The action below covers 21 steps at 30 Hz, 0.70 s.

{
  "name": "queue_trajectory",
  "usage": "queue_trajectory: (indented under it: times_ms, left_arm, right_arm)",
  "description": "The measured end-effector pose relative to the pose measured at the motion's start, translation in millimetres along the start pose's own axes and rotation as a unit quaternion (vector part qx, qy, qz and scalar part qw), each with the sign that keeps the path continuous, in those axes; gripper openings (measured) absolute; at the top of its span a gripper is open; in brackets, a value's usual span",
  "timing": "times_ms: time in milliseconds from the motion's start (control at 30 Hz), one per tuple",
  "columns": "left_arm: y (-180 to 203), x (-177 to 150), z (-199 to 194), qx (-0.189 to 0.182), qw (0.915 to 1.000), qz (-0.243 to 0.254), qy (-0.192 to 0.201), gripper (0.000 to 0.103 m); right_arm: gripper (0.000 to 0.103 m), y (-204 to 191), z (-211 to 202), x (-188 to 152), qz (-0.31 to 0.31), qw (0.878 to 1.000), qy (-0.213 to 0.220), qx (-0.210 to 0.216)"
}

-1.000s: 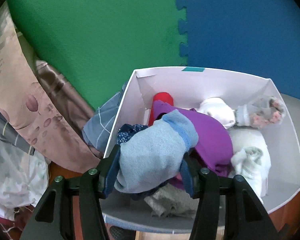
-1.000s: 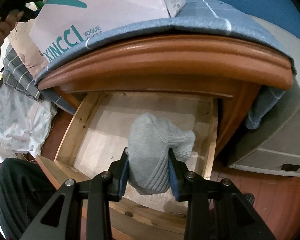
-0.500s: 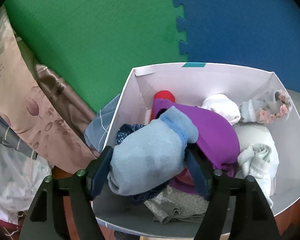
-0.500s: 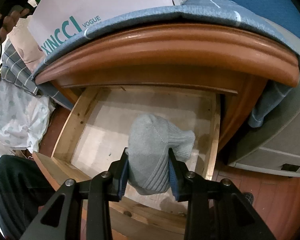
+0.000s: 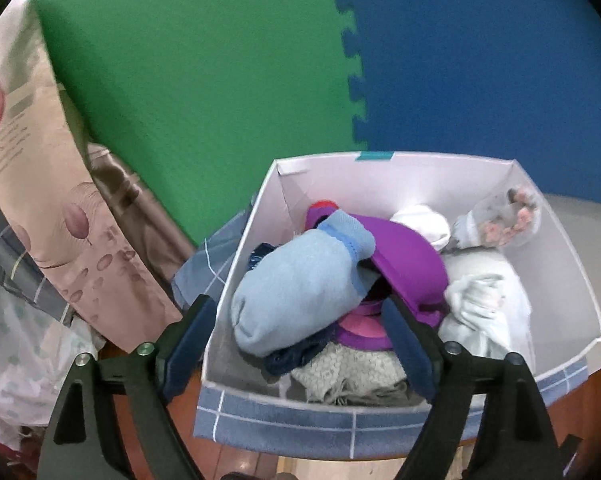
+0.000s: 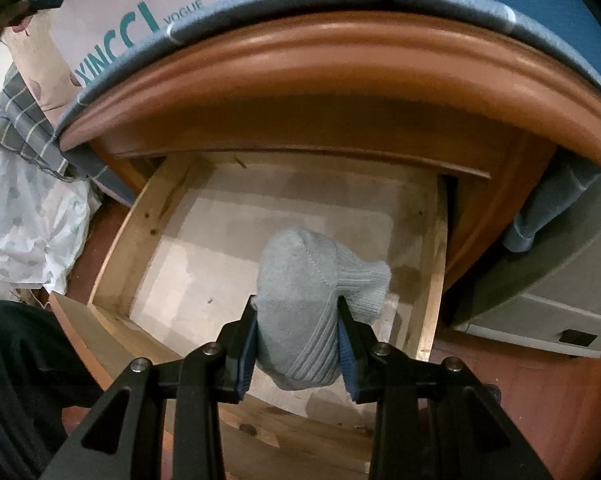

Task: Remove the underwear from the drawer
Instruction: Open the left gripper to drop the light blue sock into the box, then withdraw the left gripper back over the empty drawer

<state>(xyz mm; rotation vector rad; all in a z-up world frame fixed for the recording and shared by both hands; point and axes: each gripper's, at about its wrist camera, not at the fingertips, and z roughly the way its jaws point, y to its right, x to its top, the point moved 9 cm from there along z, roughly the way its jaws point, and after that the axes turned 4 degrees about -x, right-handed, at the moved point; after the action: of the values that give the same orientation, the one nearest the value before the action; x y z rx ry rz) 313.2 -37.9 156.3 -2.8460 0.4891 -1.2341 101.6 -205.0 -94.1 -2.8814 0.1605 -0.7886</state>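
Observation:
In the left wrist view a light blue rolled garment (image 5: pixel 300 284) lies on top of the pile in a white box (image 5: pixel 556 240). My left gripper (image 5: pixel 300 344) straddles it with its jaws opening, and the pads stand clear of the cloth. In the right wrist view my right gripper (image 6: pixel 298 346) is shut on a grey knitted roll (image 6: pixel 312 304), held above the pulled-out wooden drawer (image 6: pixel 116 248). The drawer floor shows bare boards around the roll.
The box also holds a purple garment (image 5: pixel 408 256), white pieces (image 5: pixel 476 300) and a grey floral one (image 5: pixel 504 220). It sits on a blue checked cloth (image 5: pixel 300 420) over the wooden nightstand (image 6: pixel 340 60). Patterned bedding (image 5: pixel 40 200) hangs at left. A dark trouser leg (image 6: pixel 20 360) is beside the drawer.
My left gripper's jaws have spread wide and let go of the light blue garment, which now rests in the box, and the gripper has pulled back. The right gripper still holds the grey roll.

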Motion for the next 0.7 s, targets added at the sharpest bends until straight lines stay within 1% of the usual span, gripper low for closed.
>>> queue_trajectory:
  times_ms: [100, 167, 233, 333, 367, 467, 533, 567, 633, 700]
  left_arm:
    - [-2.5, -6.9, -21.4, 0.010, 0.9994, 0.004, 0.032, 0.088]
    - [-6.6, -18.7, -38.5, 0.025, 0.9982, 0.001, 0.055, 0.091]
    - [-8.7, -35.0, -51.8, 0.032, 0.9966, -0.003, 0.075, 0.093]
    - [-10.4, -66.6, -61.9, 0.039, 0.9956, -0.004, 0.086, 0.095]
    - [-11.1, -79.2, -62.6, 0.039, 0.9954, -0.007, 0.087, 0.095]
    - [-14.2, -110.1, -54.2, 0.034, 0.9965, -0.025, 0.072, 0.097]
    - [-14.8, -130.4, -39.4, 0.025, 0.9973, -0.041, 0.056, 0.098]
    - [-14.7, -139.7, -30.0, 0.029, 0.9975, -0.045, 0.046, 0.098]
    - [-11.3, -151.9, -17.4, 0.038, 0.9980, -0.037, 0.034, 0.098]
    - [-6.5, -162.3, -5.5, 0.050, 0.9979, -0.020, 0.037, 0.098]
  right_arm:
    - [0.035, 1.0, 4.9, -1.8, 0.000, 1.000, -0.004, -0.006]
    - [0.035, 1.4, 7.4, -2.6, -0.002, 1.000, -0.006, -0.011]
    - [0.035, 1.7, 8.7, -3.2, -0.002, 1.000, -0.005, -0.014]
    - [0.035, 0.4, 8.7, -3.6, -0.004, 1.000, -0.001, -0.018]
    - [0.035, 0.5, 8.3, -3.3, -0.004, 1.000, 0.001, -0.019]
    - [0.035, 0.1, 6.6, -2.9, -0.005, 1.000, 0.009, -0.021]
    - [0.035, -0.8, 5.3, -2.4, -0.008, 1.000, 0.012, -0.020]
    - [0.035, -2.5, 4.9, -2.3, -0.014, 1.000, 0.014, -0.023]
    - [0.035, -5.1, 3.4, -2.6, -0.020, 0.999, 0.017, -0.027]
    - [0.035, -8.7, 0.4, -1.7, -0.031, 0.999, 0.023, -0.030]
